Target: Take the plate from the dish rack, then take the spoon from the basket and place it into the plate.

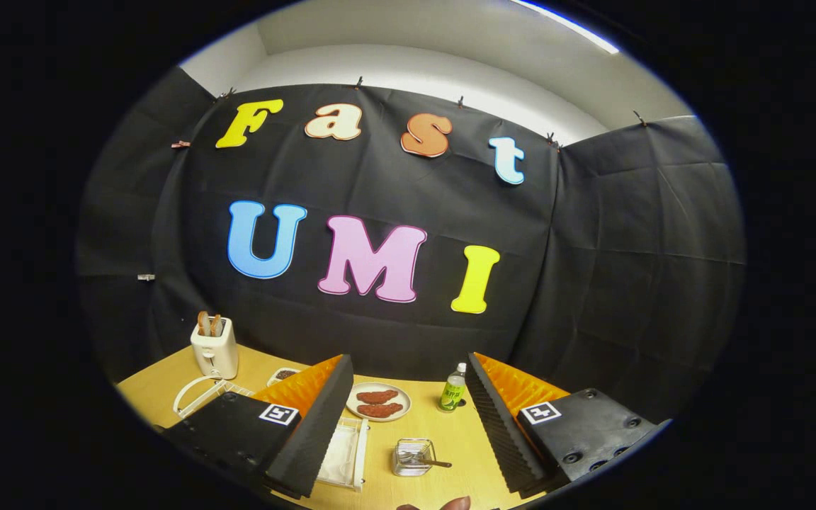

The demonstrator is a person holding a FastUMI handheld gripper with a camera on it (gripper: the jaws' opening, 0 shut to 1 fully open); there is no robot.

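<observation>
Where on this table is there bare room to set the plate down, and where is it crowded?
Bare wood lies between the open gripper fingers: between the small basket and the green bottle, and ahead of the basket toward the food plate. It is crowded by the white dish rack, wire rack and toaster.

Your white dish rack (343, 453) sits by the left finger; the clear basket (413, 455) between the fingers holds the spoon (428, 462), lying nearly flat.

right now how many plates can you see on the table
1: a plate holding brown food, beyond the open gripper and left of the bottle. The dish rack may hide others.
</observation>
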